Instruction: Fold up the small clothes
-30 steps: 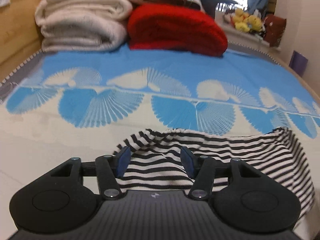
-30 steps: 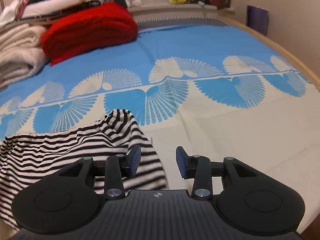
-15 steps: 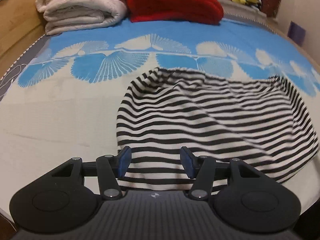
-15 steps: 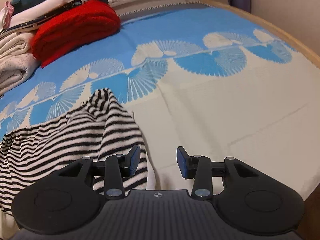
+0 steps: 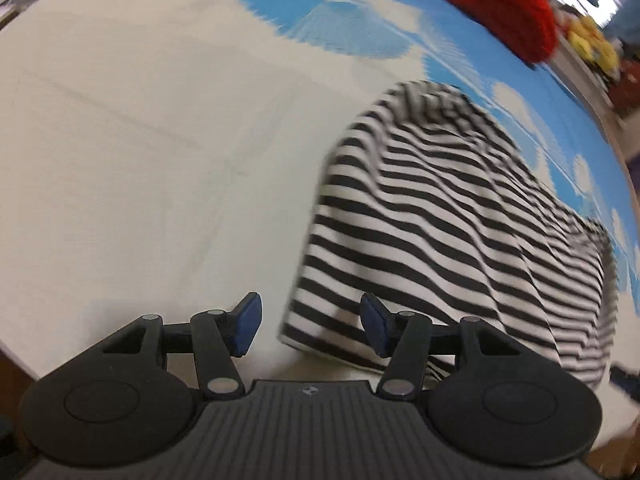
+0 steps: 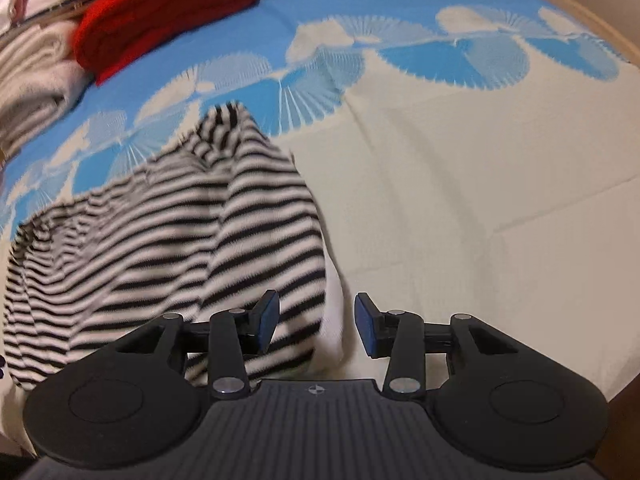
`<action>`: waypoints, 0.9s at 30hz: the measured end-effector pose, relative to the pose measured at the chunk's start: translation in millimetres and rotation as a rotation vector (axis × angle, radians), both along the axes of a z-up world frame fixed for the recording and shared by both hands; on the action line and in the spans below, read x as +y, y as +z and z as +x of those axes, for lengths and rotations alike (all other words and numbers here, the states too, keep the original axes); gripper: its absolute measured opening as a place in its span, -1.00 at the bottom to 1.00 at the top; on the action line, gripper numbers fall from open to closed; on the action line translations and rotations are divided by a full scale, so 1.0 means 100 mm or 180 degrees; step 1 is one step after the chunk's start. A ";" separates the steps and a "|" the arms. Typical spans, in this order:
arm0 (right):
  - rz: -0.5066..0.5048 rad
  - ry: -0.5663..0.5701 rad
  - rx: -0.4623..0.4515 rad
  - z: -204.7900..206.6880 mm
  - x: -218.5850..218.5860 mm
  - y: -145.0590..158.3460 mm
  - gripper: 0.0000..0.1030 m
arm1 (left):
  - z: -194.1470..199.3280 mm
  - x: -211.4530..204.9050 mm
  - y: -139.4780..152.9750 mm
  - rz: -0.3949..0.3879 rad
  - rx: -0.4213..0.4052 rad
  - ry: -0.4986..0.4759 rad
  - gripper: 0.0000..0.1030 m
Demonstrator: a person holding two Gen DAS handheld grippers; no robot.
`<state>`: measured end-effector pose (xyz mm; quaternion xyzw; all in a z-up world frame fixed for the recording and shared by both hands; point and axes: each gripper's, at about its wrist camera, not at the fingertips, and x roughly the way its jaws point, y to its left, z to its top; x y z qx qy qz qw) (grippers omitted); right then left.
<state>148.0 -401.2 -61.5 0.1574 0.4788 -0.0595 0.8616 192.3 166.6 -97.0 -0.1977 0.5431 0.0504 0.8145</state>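
At the near edge of the bed, both grippers point steeply down at a black-and-white striped garment (image 5: 448, 232) lying rumpled on the cream part of the bedspread (image 5: 140, 152). Left gripper (image 5: 310, 330): jaws spread, blue pads apart with nothing pressed between them; the garment's near left corner lies under the gap, the left pad over bare cream cloth, the right pad over the stripes. Right gripper (image 6: 316, 326): jaws spread too, somewhat narrower; the left pad sits over the striped cloth, the right pad over bare bedspread, and the garment's right edge, showing a white underside or lining, runs between them. Whether either pad touches fabric cannot be told; no pinch visible. Both views are motion-blurred. The garment (image 6: 168, 240) spreads wide across the bed between the two grippers, with soft folds and one far corner humped up where cream gives way to blue. Beyond it, the bedspread (image 6: 460, 200) carries a band of blue and white fan shapes, then plain blue. Far side: a folded red knit blanket (image 6: 160, 12) on the blue area, folded beige blankets (image 6: 32, 88) just beside it at left. In the left view, past the red blanket (image 5: 488, 4), yellow plush toys (image 5: 592, 44), blurred.
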 end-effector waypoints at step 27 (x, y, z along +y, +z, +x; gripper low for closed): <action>0.0197 -0.0063 0.0232 -0.02 -0.03 -0.13 -0.88 | -0.09 -0.05 0.02 0.0439 -0.0034 -0.0034 -0.96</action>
